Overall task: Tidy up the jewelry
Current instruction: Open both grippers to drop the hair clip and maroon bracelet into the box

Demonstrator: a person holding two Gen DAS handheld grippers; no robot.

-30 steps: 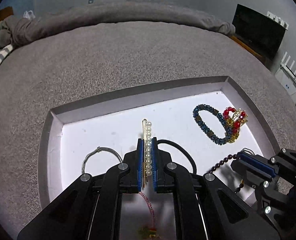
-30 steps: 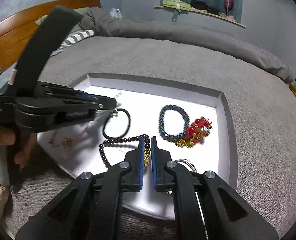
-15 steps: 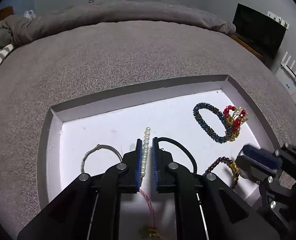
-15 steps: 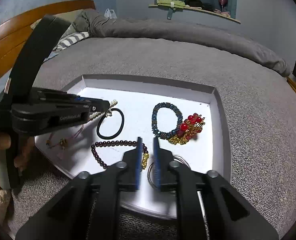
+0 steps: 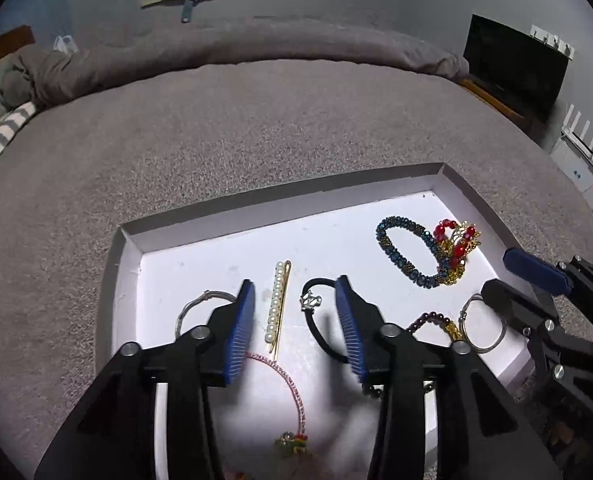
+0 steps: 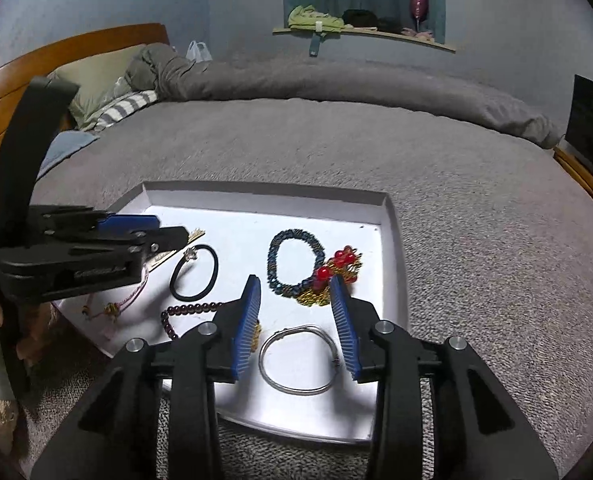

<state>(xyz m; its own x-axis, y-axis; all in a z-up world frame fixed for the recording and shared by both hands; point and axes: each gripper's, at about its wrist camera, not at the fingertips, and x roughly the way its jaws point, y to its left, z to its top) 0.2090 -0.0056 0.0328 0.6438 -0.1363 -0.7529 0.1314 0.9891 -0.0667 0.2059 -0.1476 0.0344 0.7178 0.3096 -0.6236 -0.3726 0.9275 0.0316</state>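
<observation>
A white tray (image 5: pixel 224 236) (image 6: pixel 392 248) lies on the grey bed. My left gripper (image 5: pixel 294 320) is open and empty above a pearl hair clip (image 5: pixel 277 304), beside a black hair tie (image 5: pixel 320 332) (image 6: pixel 194 272). A pink cord bracelet (image 5: pixel 288 384) lies below it and a silver bangle (image 5: pixel 192 308) to its left. My right gripper (image 6: pixel 296 320) is open and empty above another silver bangle (image 6: pixel 296 360) (image 5: pixel 482 328). A dark red bead bracelet (image 6: pixel 188 312) (image 5: pixel 428 320), a blue bead bracelet (image 6: pixel 292 264) (image 5: pixel 404 252) and a red-and-gold piece (image 6: pixel 336 272) (image 5: pixel 458 244) lie in the tray.
The grey bedspread (image 5: pixel 256 120) surrounds the tray. A rolled duvet (image 6: pixel 336 88) and pillows (image 6: pixel 108 108) lie at the far edge, by a wooden headboard (image 6: pixel 56 52). A black TV (image 5: pixel 512 68) stands at the right. The left gripper body (image 6: pixel 76 256) reaches over the tray's left side.
Both grippers have opened. The left let go of the pearl hair clip, which now lies on the tray. The right let go of the dark red bead bracelet. Both pulled back.
</observation>
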